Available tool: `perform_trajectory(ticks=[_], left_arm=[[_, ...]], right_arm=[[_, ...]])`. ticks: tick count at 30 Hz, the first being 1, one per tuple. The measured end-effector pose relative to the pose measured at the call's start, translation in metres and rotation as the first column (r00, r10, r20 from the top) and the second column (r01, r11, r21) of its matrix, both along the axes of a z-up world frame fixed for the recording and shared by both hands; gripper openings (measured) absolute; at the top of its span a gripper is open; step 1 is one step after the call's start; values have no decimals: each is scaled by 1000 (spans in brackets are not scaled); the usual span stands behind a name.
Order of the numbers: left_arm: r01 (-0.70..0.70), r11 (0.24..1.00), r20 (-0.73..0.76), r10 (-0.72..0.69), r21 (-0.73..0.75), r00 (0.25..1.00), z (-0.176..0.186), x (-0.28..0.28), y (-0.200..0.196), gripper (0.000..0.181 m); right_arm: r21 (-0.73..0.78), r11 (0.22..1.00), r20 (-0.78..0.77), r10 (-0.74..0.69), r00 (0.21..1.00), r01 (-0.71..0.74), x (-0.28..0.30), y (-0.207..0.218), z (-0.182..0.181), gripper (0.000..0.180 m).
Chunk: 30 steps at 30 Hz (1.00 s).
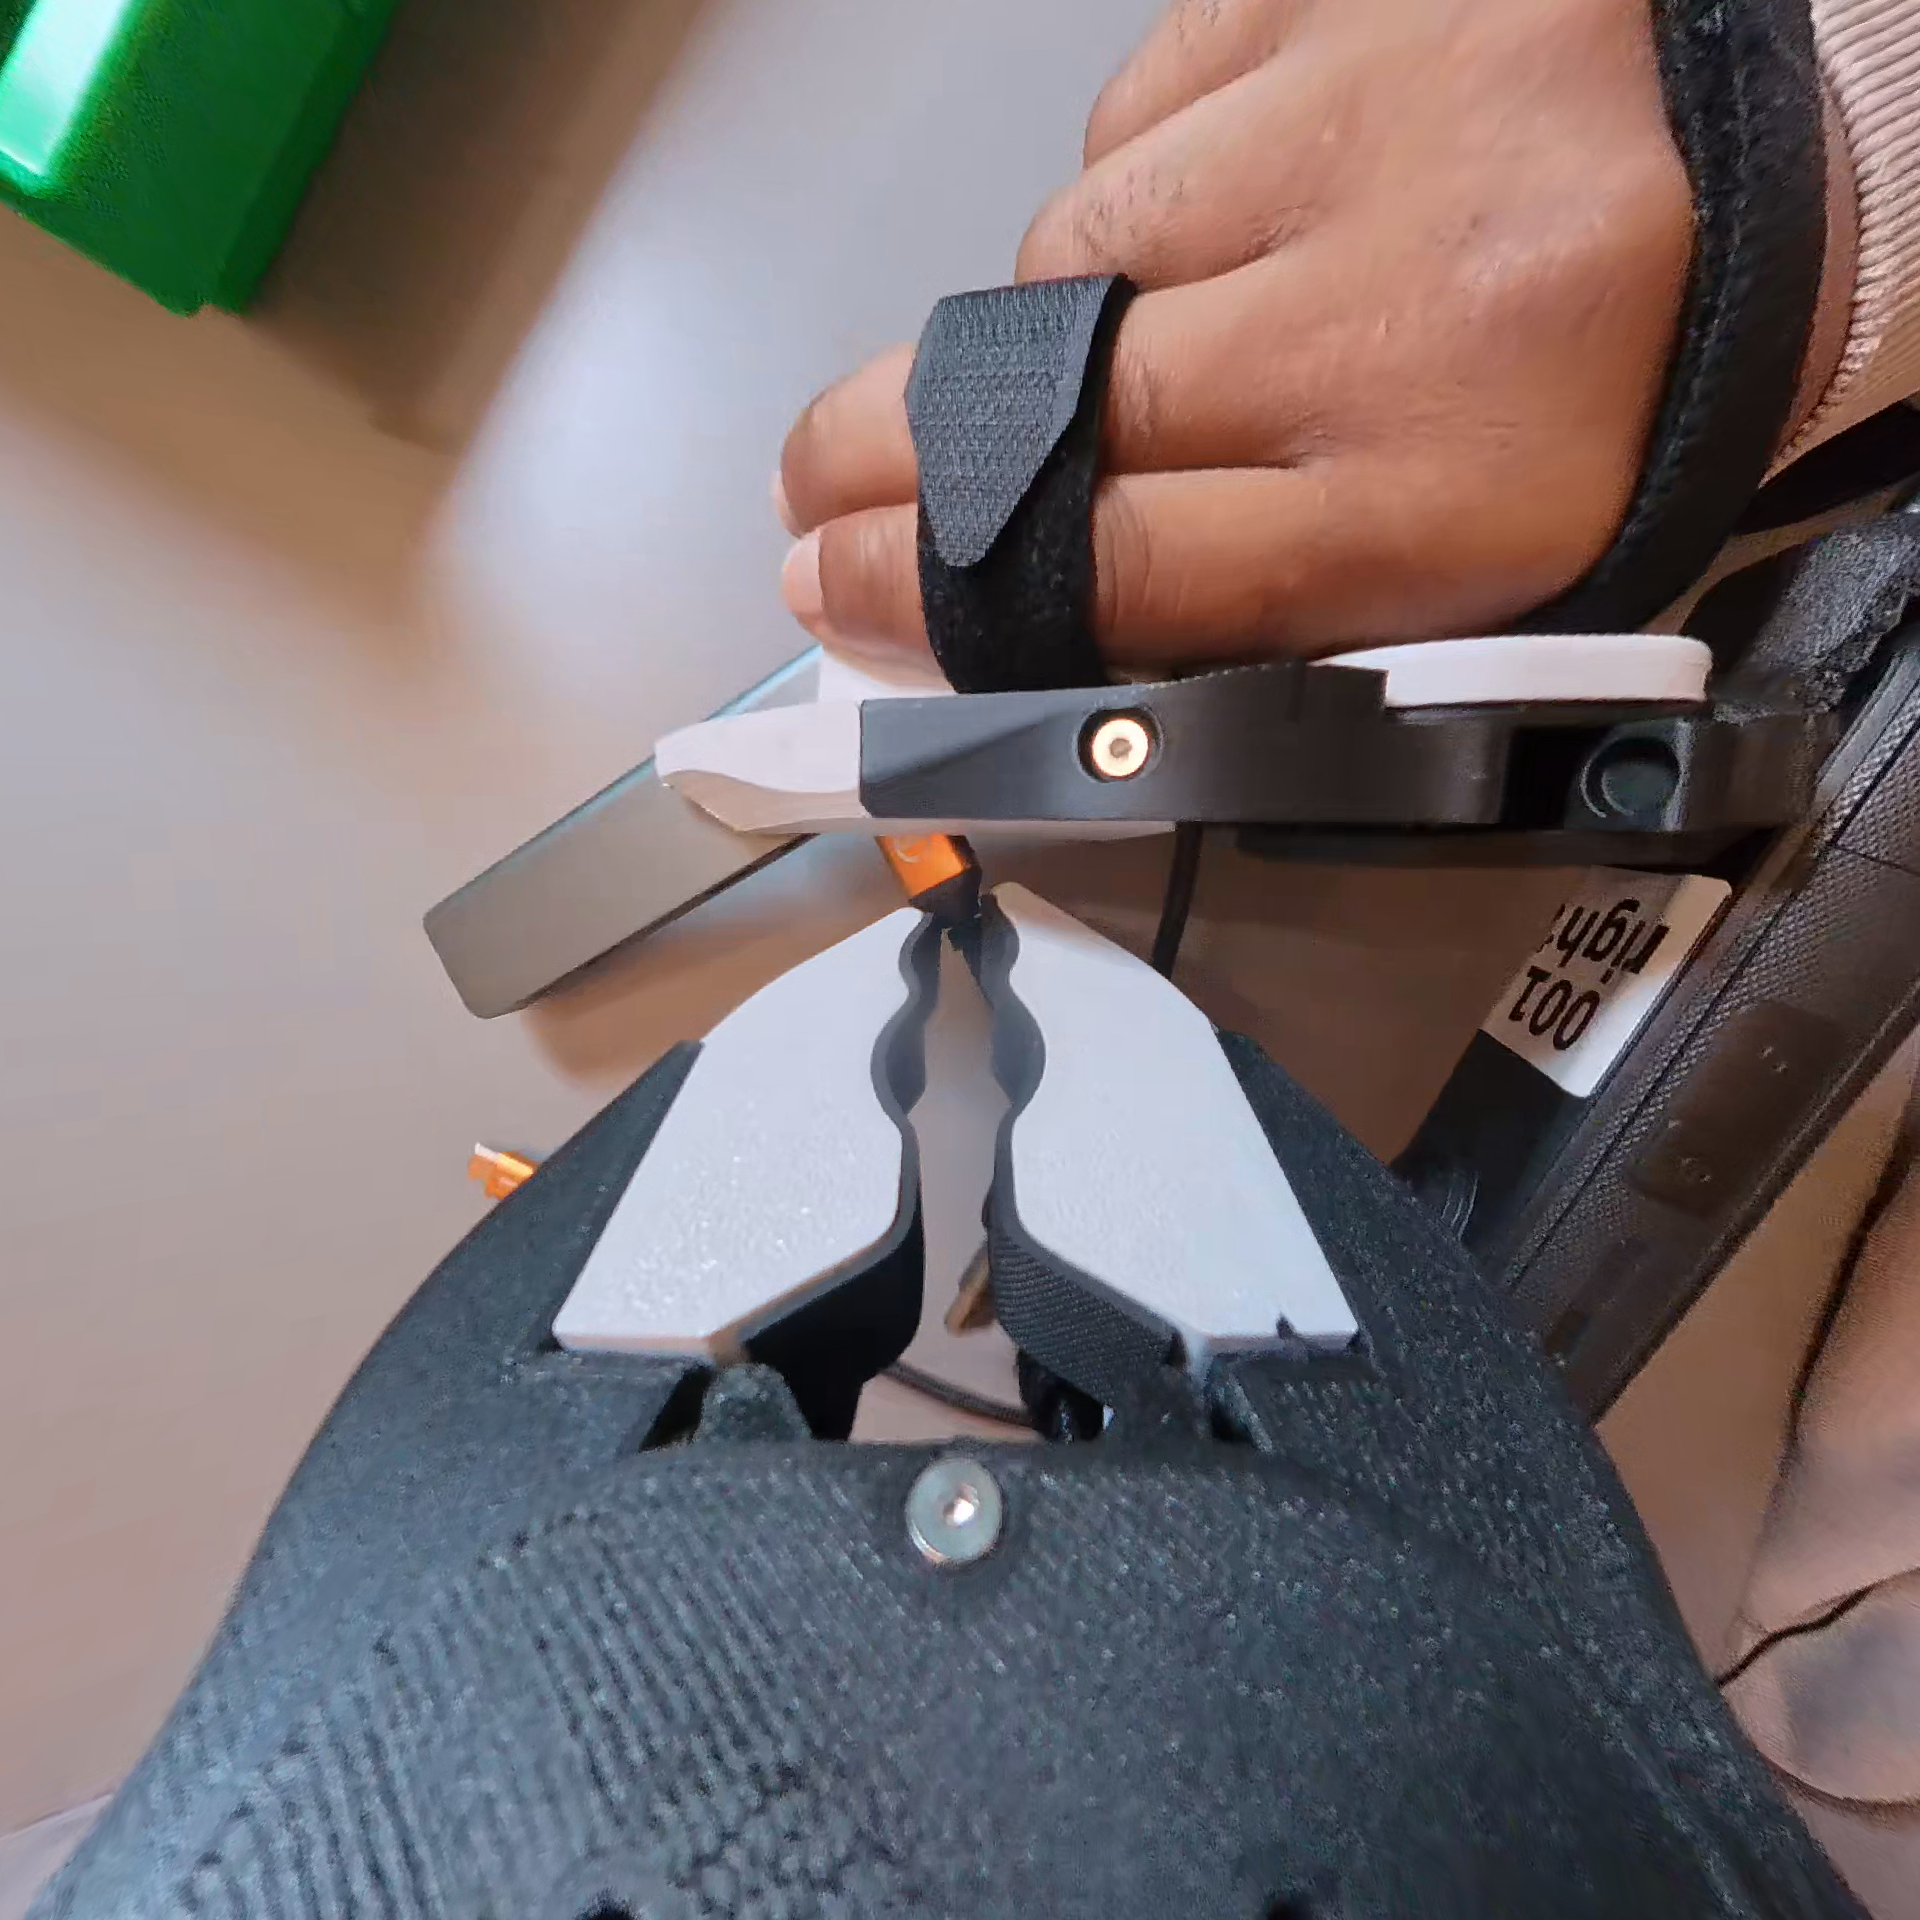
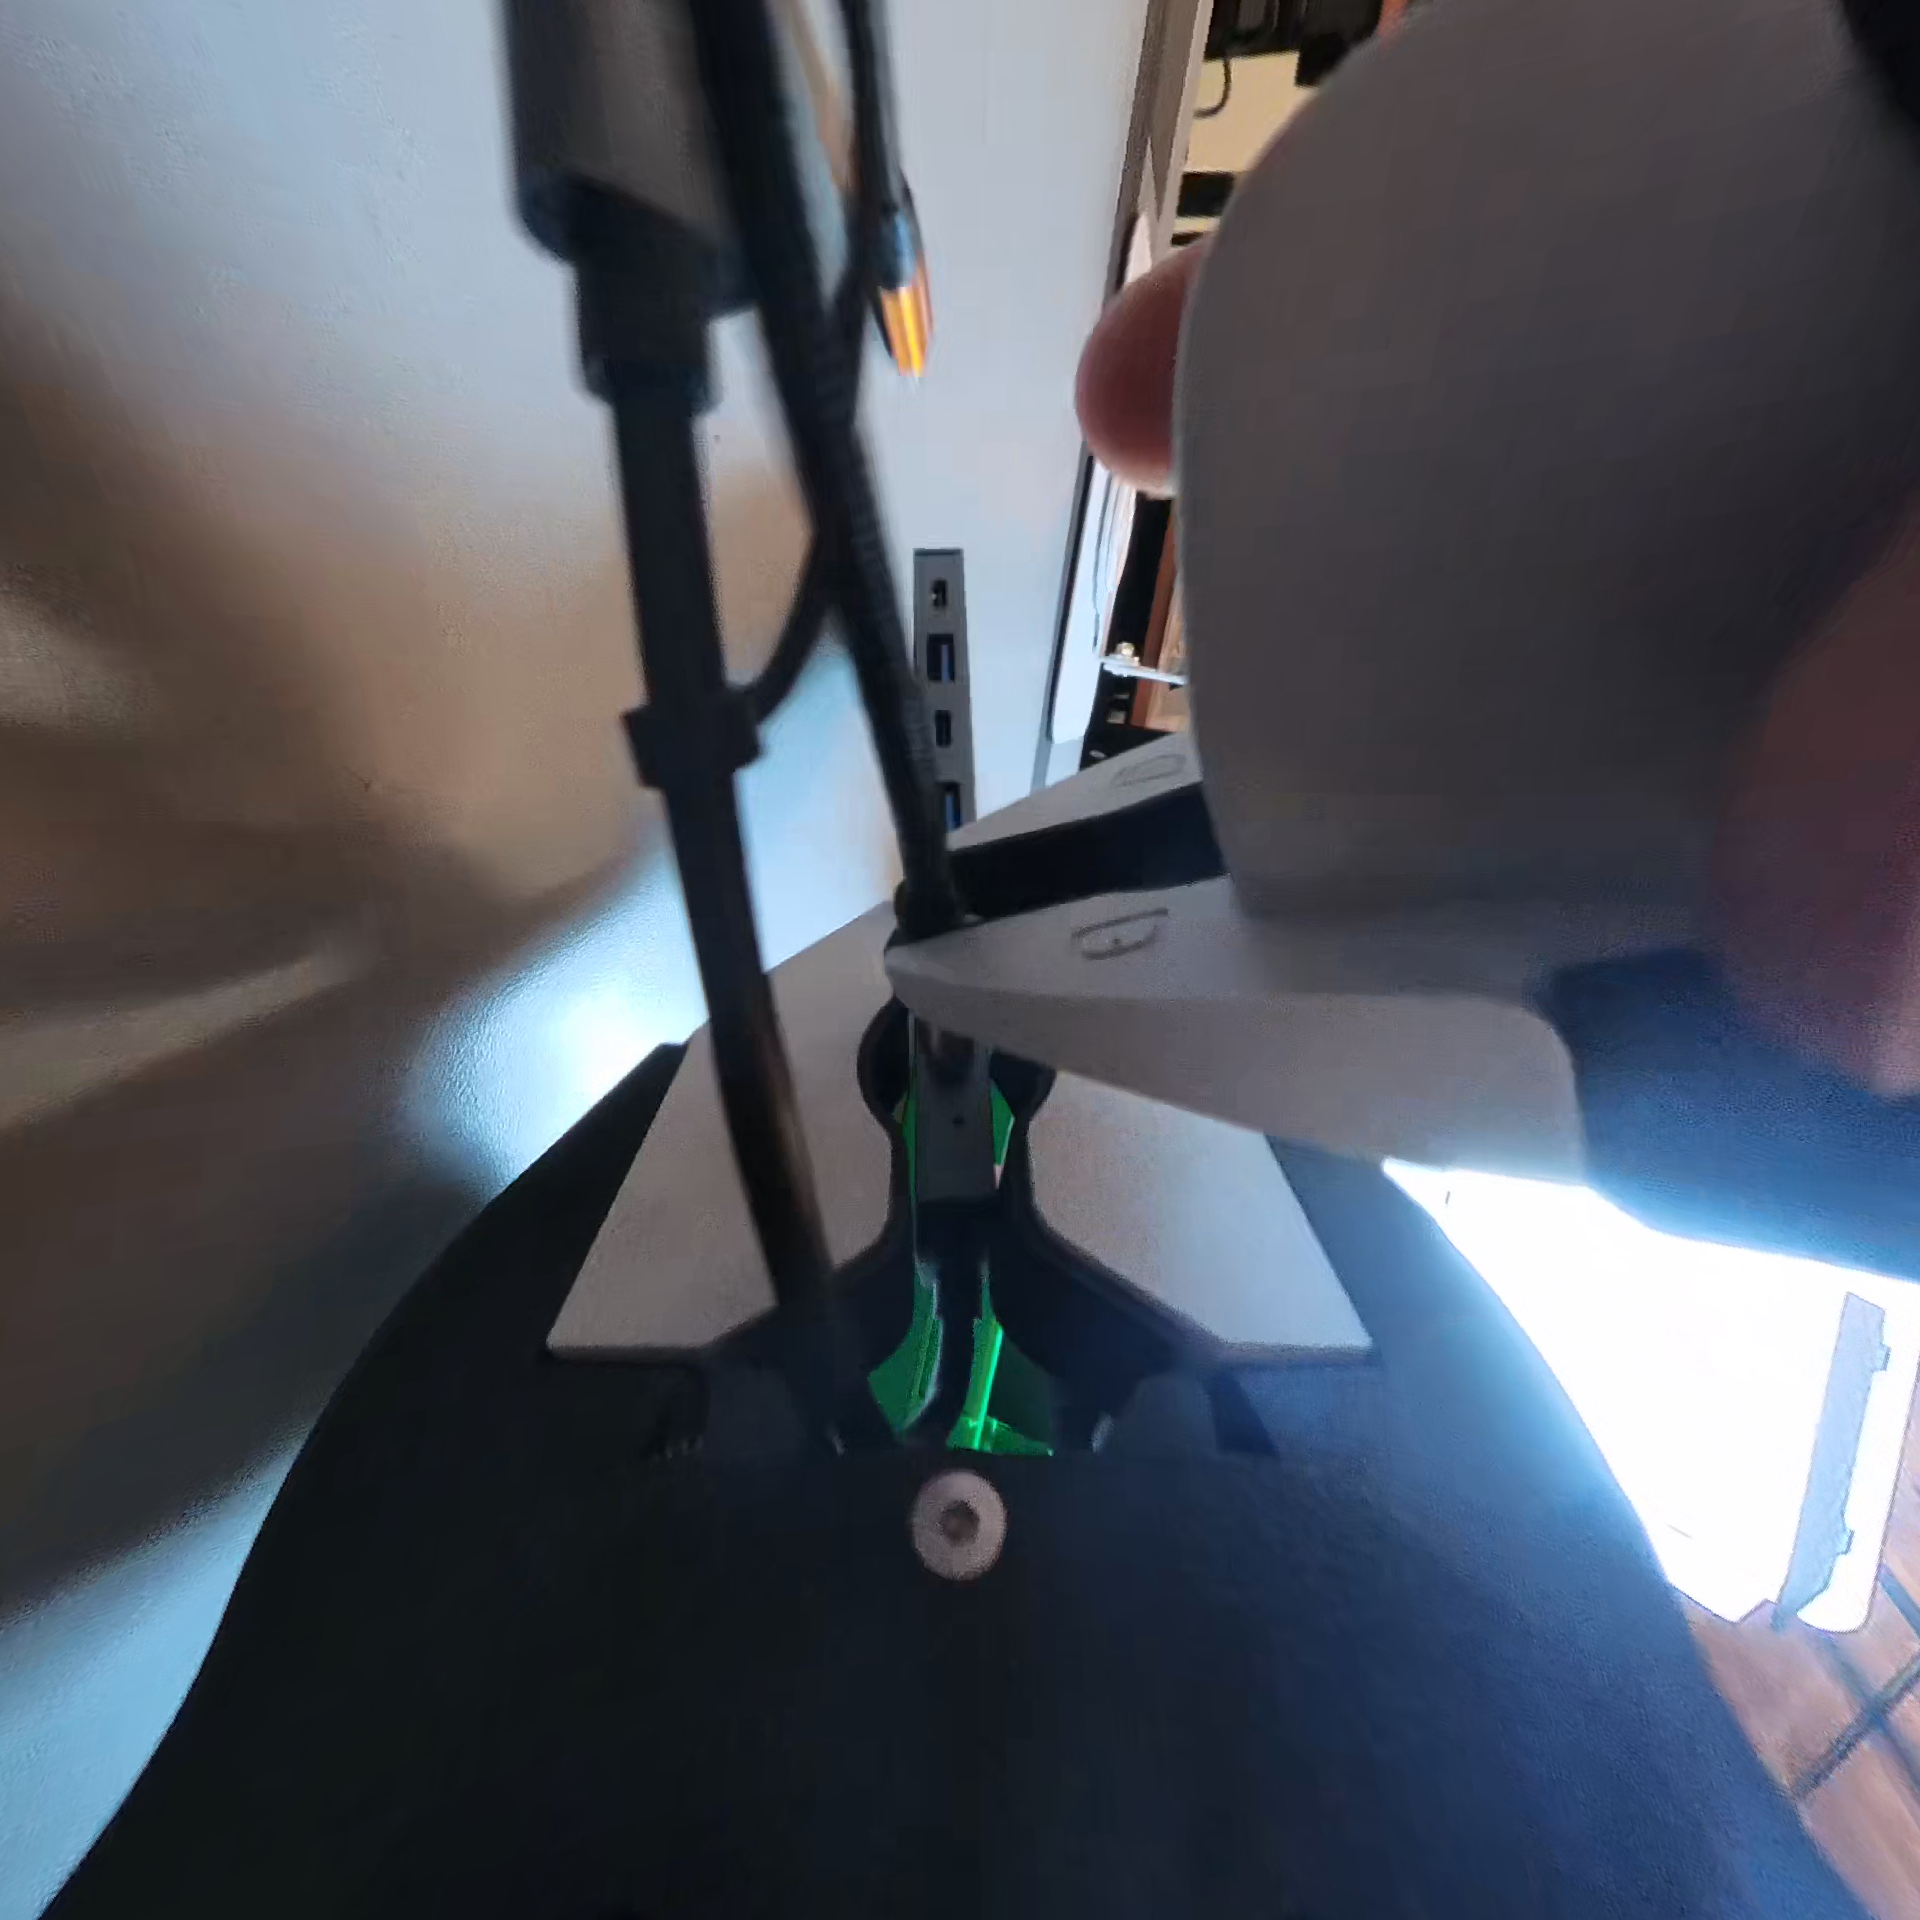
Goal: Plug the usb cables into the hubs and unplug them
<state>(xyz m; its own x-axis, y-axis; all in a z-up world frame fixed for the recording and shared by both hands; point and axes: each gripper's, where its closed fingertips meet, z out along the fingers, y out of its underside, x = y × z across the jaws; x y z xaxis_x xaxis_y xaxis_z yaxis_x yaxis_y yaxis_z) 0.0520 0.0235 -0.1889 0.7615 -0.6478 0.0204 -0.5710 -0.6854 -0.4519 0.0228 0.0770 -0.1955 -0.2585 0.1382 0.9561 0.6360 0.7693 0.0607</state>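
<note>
In the left wrist view my left gripper [image 1: 961, 920] is shut on a black cable just behind its orange USB plug [image 1: 920, 862]. The plug points at the side of a grey hub [image 1: 613, 883] on the table. Its tip is hidden under my right gripper [image 1: 717, 790], so I cannot tell whether it is seated. In the right wrist view my right gripper [image 2: 951, 1049] is shut on the grey hub [image 2: 951, 1132]. The left gripper [image 2: 925, 904] comes in from the right, pinching the braided cable [image 2: 883, 665].
A second orange plug [image 1: 499, 1169] lies on the table at the left. A green box [image 1: 156, 135] stands at the far left. Another grey hub [image 2: 940, 686] with blue ports lies farther off. A third hub [image 2: 613, 125] with cable and a loose orange plug [image 2: 904, 312] are beside it. The gap from one gripper's tips to the other's is roughly 6 centimeters.
</note>
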Motion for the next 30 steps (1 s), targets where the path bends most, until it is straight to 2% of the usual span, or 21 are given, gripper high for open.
perform_trajectory(ticks=[3,8,12,14,17,20,21,27,30], left_arm=[[4,1000,1,-4,15,1000,0,0,1,7],[19,998,99,-26,67,995,16,0,-1,8],[88,987,136,-106,132,985,37,-8,-10,7],[135,977,170,-163,163,972,49,-9,-17,7],[176,966,228,-218,188,949,63,-9,-27,7],[200,962,258,-245,186,935,65,-7,-32,7],[207,962,261,-249,180,933,63,-6,-32,7],[191,962,312,-245,193,918,64,-6,-31,8],[168,958,225,-222,234,949,62,-16,-25,14]], right_arm=[[-12,1000,-1,-2,1000,2,2,0,0,10],[-68,997,-75,25,997,-30,1,-1,13,11],[-150,975,-197,131,972,-162,1,-12,34,12],[-212,940,-280,202,939,-266,3,-22,46,13],[-340,843,-376,283,882,-416,10,-34,55,15],[-326,800,-394,369,842,-503,15,-42,56,16],[-332,791,-391,380,838,-514,15,-46,55,12],[-344,812,-336,363,869,-472,17,-46,53,11],[-357,823,-323,336,885,-442,16,-45,53,11]])
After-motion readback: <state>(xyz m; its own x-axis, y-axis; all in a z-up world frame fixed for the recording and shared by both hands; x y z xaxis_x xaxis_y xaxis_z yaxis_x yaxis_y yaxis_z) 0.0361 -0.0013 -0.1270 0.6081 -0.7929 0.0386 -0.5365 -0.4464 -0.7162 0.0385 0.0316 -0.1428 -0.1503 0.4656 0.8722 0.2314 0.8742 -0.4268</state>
